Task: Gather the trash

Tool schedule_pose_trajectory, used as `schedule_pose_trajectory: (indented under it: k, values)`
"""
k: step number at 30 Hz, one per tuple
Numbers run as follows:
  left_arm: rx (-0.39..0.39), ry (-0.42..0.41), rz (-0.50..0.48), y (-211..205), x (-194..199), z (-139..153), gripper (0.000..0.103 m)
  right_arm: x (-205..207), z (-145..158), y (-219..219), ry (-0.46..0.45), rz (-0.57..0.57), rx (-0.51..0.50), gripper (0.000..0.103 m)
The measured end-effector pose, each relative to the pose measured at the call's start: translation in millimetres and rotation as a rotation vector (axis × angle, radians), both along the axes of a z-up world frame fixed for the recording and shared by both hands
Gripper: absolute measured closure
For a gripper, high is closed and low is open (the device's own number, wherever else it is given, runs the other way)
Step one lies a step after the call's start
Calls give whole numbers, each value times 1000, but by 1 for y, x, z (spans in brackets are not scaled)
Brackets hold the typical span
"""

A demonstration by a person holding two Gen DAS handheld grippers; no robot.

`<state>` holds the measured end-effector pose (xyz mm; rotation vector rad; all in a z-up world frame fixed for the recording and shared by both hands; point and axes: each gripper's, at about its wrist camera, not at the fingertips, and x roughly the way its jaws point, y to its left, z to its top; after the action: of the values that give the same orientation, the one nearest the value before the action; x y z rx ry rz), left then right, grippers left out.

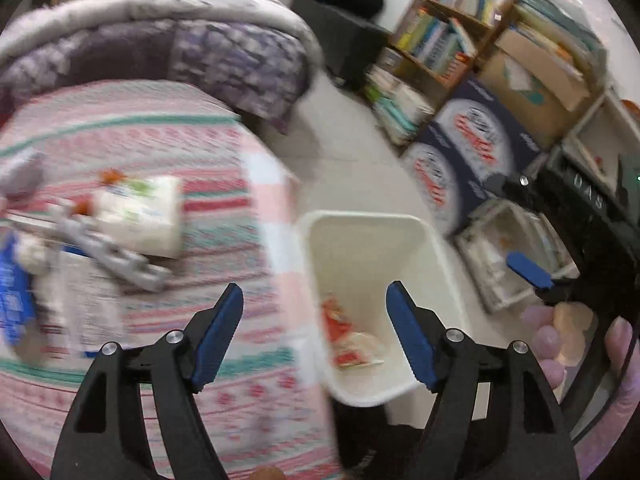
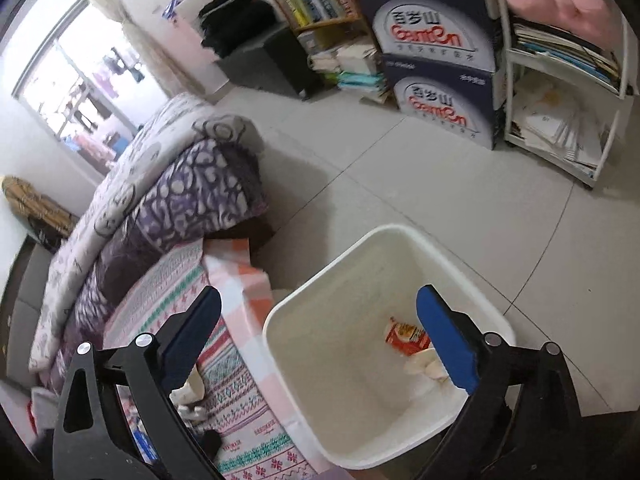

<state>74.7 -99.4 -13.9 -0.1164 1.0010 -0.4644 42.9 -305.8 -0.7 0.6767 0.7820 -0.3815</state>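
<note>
A white trash bin [image 1: 362,236] stands on the floor beside the bed; it also shows in the right wrist view [image 2: 320,360]. A red and white wrapper [image 1: 348,338] lies at its bottom, seen too in the right wrist view [image 2: 406,336]. My left gripper [image 1: 314,332] is open and empty, above the bed edge and the bin. My right gripper [image 2: 320,344] is open and empty over the bin's rim. On the bed lie a white tissue pack [image 1: 140,210], a grey toy-like object [image 1: 116,256] and a blue package [image 1: 14,300].
The bed has a striped pink sheet [image 1: 160,140] and a purple quilt [image 2: 180,196]. Two dark blue cartons [image 2: 436,68], a bookshelf [image 1: 448,20] and a white shelf of papers [image 2: 560,120] line the wall. Tiled floor [image 2: 440,200] lies between them and the bin.
</note>
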Motion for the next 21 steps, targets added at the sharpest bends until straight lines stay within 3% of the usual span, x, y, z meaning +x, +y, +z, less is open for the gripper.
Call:
schedule_pose_trajectory:
  k: [7, 9, 12, 18, 21]
  values:
    - [213, -22, 166, 59, 10, 5, 30, 27, -5, 64, 57, 163, -91, 9]
    - [271, -28, 207, 87, 15, 11, 30, 35, -4, 85, 79, 239, -67, 9]
    - [303, -11, 256, 127, 24, 19, 30, 49, 0, 117, 120, 373, -61, 9]
    - [286, 149, 374, 215, 47, 13, 30, 60, 5, 174, 145, 624, -223, 9]
    - [261, 256, 413, 240, 54, -8, 30, 61, -14, 179, 140, 655, -171, 9]
